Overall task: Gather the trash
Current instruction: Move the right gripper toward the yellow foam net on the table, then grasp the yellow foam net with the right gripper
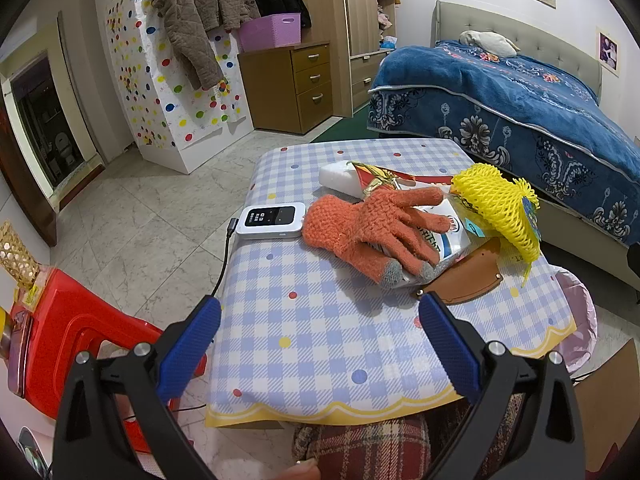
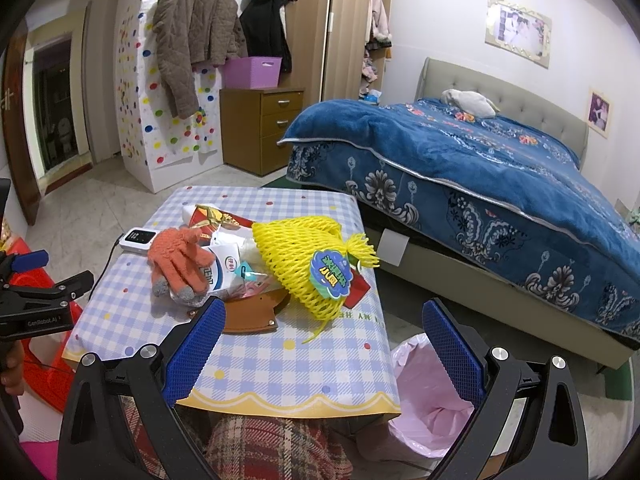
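— Since both claws hang at the near table edge, how do they stand?
— Left gripper (image 1: 320,316) and right gripper (image 2: 324,320) gape wide, holding nothing.
— Any writing?
— "MY HE" on the tablecloth (image 2: 280,364), beside the yellow net (image 2: 296,256).
— The bin (image 2: 432,396)?
— Pink-lined, off the table's right edge.

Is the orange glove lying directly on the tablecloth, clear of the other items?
No. The orange glove lies partly on top of a white packet, its fingers draped over it, in the left wrist view.
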`<state>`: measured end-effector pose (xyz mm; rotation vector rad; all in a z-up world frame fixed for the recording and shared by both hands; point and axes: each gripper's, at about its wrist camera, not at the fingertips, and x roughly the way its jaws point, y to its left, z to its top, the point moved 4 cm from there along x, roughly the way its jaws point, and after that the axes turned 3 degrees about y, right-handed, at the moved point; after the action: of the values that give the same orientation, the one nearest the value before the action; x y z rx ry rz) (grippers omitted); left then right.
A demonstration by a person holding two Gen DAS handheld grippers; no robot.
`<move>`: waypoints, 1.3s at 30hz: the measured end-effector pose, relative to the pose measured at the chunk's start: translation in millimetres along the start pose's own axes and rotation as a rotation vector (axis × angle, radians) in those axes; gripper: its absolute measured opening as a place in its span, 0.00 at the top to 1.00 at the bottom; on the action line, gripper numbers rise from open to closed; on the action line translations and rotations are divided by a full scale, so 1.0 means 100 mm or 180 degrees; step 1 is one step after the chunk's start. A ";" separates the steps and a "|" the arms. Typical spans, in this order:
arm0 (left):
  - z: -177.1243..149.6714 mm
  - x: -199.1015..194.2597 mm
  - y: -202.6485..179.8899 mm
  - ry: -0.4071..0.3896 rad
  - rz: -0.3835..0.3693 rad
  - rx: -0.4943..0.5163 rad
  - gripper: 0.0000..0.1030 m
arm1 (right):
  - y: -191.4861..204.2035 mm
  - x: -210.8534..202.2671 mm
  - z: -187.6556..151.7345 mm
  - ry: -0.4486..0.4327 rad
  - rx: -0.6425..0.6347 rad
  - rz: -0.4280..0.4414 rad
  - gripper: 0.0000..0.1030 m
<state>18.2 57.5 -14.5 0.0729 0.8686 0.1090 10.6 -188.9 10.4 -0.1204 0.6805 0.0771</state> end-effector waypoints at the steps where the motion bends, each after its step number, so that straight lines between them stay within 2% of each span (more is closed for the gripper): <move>1: 0.00 0.00 0.00 0.0001 0.0000 0.0001 0.07 | 0.00 0.00 0.00 -0.0001 -0.0002 0.0001 0.05; 13: -0.02 0.01 -0.01 -0.0001 -0.0013 0.0011 0.07 | 0.03 0.04 -0.03 0.0023 -0.0025 0.0058 0.05; 19: -0.06 0.11 -0.10 -0.0021 -0.0019 0.0139 0.07 | 0.09 0.28 -0.03 0.0085 -0.0245 0.0066 0.05; 21: -0.05 0.17 -0.11 -0.0026 -0.0068 0.0138 0.07 | 0.10 0.41 -0.03 0.0227 -0.0245 0.0084 0.05; 22: -0.03 0.20 -0.11 -0.0018 -0.0080 0.0125 0.07 | 0.10 0.47 -0.02 0.0202 -0.0252 0.0148 0.05; 24: -0.01 0.26 -0.11 -0.0020 -0.0158 0.0137 0.07 | 0.12 0.58 0.00 0.0198 -0.0212 0.0491 0.05; 25: 0.00 0.29 -0.11 -0.0034 -0.0149 0.0138 0.07 | 0.13 0.64 0.00 0.0201 -0.0221 0.0570 0.05; 30: 0.07 0.42 -0.11 -0.0042 -0.0076 0.0134 0.07 | 0.21 0.97 -0.01 0.0173 -0.0559 0.0172 0.05; 35: 0.12 0.59 -0.16 -0.0002 -0.0032 0.0156 0.07 | 0.21 1.30 -0.11 0.0281 -0.0640 0.0110 0.07; 39: 0.13 0.70 -0.22 0.0024 -0.0115 0.0160 0.07 | 0.15 1.52 -0.15 0.0336 -0.0650 0.0095 0.10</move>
<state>75.0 44.4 -61.7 0.1038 0.8798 0.0537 117.4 -170.8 -98.5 -0.3122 0.7791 0.1699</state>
